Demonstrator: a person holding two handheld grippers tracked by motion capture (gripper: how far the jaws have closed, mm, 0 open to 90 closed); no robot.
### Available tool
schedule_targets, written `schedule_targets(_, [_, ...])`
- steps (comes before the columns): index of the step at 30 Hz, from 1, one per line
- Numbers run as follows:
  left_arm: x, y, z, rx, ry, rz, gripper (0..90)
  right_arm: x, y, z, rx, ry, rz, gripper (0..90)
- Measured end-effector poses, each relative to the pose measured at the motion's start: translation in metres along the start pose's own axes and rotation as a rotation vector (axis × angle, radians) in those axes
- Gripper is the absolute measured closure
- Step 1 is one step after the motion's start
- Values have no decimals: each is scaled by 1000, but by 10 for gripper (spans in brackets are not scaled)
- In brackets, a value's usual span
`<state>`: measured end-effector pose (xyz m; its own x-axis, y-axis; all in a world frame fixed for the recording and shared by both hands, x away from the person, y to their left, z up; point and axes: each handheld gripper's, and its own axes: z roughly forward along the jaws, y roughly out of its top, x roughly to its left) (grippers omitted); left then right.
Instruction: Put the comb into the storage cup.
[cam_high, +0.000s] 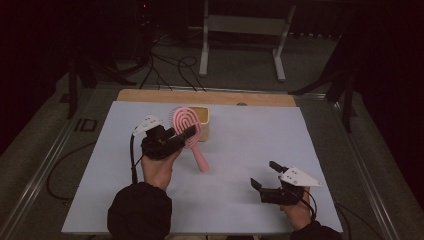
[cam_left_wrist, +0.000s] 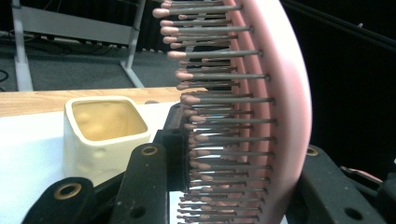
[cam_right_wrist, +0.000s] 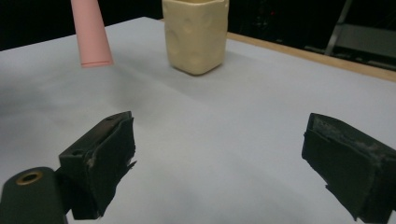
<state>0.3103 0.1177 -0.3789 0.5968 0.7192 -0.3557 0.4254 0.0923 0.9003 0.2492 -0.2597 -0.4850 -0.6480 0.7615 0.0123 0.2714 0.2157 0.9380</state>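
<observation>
Item 1: pink plastic paddle hairbrush with an oval vented head and grey pink-tipped bristles (cam_high: 186, 126), quantity one. It is carried clear of the tabletop, head up beside the cream pot and handle slanting down away from it, the handle's end just above the sheet. The left hand-held gripper (cam_high: 181, 136) is clamped across the lower part of the head, one jaw against the bristle face and the other against the smooth back, as the left gripper view shows (cam_left_wrist: 261, 121). Judged handling: light, rigid in frame and handle, bristles springy and yielding, so a jaw on them may slip; the smooth back looks slick. The neck or handle would likely give a firmer hold than the bristle face. Item 2: cream-yellow squarish ceramic pot with a dimpled wall and open top (cam_high: 205, 122), quantity one, upright and apparently empty; probably heavier and breakable. Item 3: pale blue-grey sheet covering the wooden tabletop (cam_high: 260, 140), quantity one. Hand-held grippers: two. The right hand-held gripper (cam_high: 265, 176) waits well away from the pot, jaws spread wide, holding nothing.
</observation>
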Motion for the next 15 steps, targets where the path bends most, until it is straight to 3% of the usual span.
schedule_targets(5, [0,0,-4,-14,0,10,644,0,-8,-5,-28,-40,-19,94])
schedule_targets(15, [2,5,-9,-28,7,18,644,-1,-14,-3,-31,-35,0,94])
